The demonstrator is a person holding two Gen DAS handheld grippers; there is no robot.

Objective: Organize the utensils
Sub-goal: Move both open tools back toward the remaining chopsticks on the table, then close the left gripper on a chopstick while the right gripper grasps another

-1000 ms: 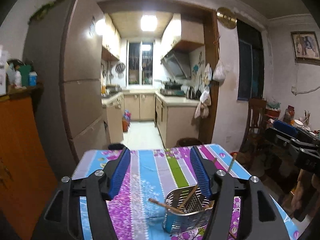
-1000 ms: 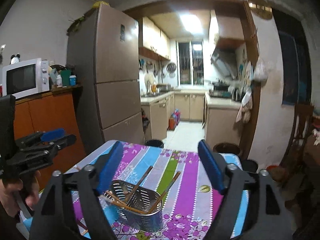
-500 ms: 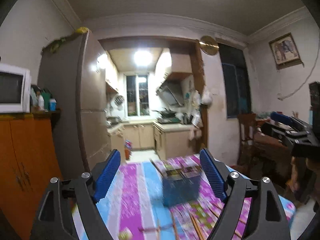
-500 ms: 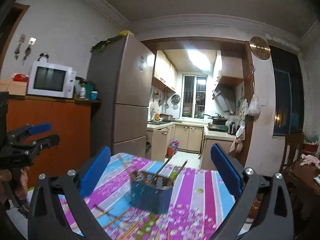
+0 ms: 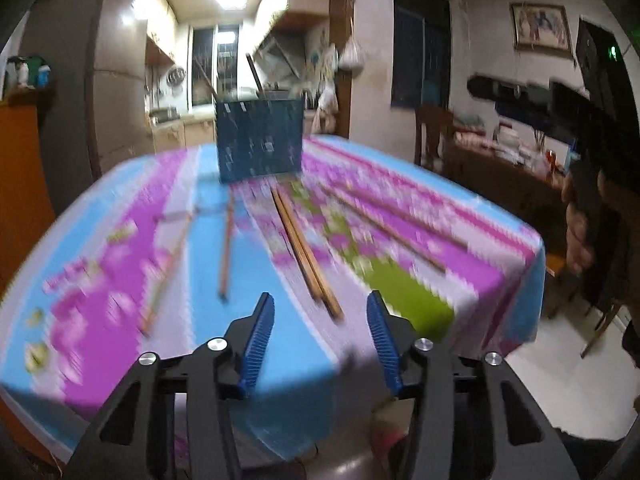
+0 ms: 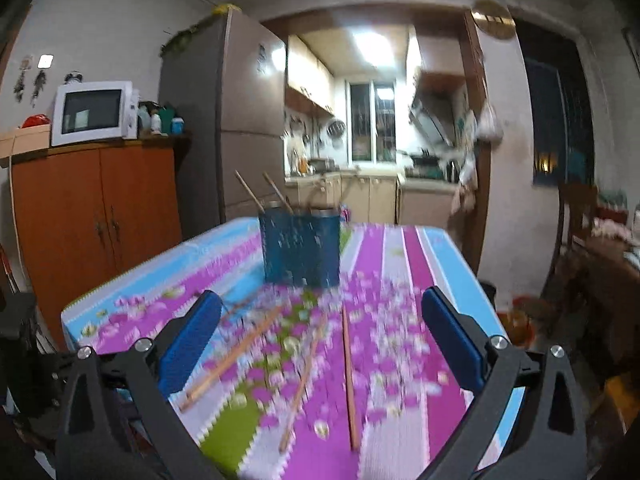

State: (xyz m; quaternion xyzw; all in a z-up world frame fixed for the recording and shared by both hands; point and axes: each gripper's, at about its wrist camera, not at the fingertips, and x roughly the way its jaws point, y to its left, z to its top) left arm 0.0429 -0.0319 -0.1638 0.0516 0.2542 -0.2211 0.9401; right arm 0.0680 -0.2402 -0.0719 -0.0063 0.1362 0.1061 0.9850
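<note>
On the striped tablecloth (image 5: 120,264) loose chopsticks (image 5: 306,256) lie before the utensil holder (image 6: 300,252). Left gripper (image 5: 320,320) and right gripper (image 6: 320,328) are apart, empty. Blur probably hides detail, so lower slowly onto one stick.

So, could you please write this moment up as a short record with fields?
holder: blue utensil holder upright on the striped tablecloth, two chopsticks leaning out of it
loose items: wooden chopsticks lying flat on the cloth, one pair side by side
left hand-held gripper: open, empty, low at the table's near edge
right hand-held gripper: open, empty
image: motion-blurred
</note>
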